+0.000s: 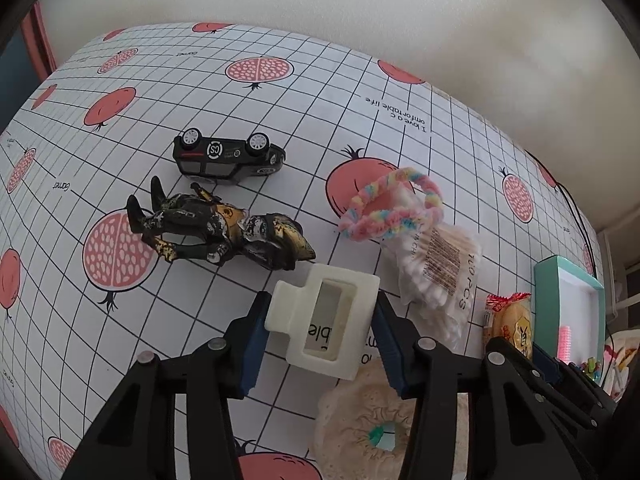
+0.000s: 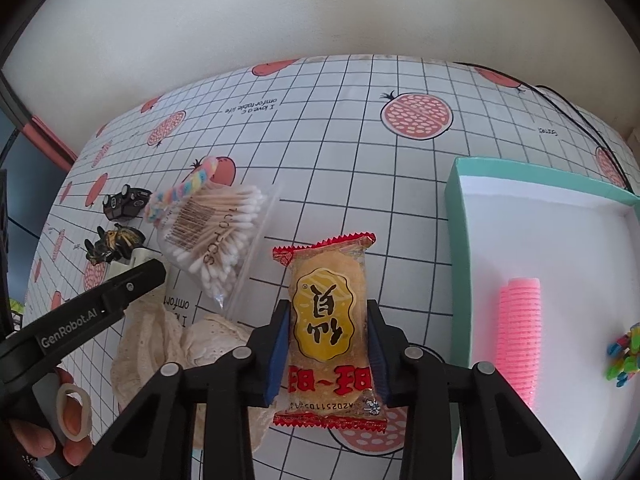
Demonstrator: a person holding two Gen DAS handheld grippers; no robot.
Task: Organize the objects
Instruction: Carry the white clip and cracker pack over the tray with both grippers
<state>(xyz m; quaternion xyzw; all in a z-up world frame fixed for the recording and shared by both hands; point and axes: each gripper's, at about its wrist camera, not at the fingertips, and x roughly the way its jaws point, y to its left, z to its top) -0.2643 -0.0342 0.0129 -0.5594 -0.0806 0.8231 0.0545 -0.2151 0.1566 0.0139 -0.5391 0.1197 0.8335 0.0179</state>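
Left wrist view first: my left gripper [image 1: 320, 330] has its blue pads on either side of a cream-white plastic block with a rectangular window [image 1: 326, 322], lower centre of the frame. The pads look touching or nearly so, but I can't tell if it's properly clamped or just straddling it on the pomegranate-print grid tablecloth [image 1: 280, 112]. Above it, centre-left, a scuffed black-and-gold action figure [image 1: 216, 226] lies flat, and a black toy car [image 1: 228, 156] sits on its side just beyond. Right of centre there's a pastel fuzzy pipe-cleaner ring [image 1: 394, 208] resting on a clear bag of cotton swabs [image 1: 436, 272], and a cream lace doily thing [image 1: 368, 420] at the bottom edge.

Right wrist view: my right gripper [image 2: 327, 346] is closed on a red-edged snack packet with a yellow label [image 2: 330, 320], gripped across its narrow sides, which I'd guess keeps the cracker from getting crushed. The teal-rimmed white box [image 2: 456, 240] sits just to the right, already holding a pink ribbed roller [image 2: 518, 336] and some colourful clips [image 2: 624, 356] at far right. My guess is the packet goes in there next, being so close. The left gripper shows at the lower left of this frame, with fingers [image 2: 52, 442] on its handle.
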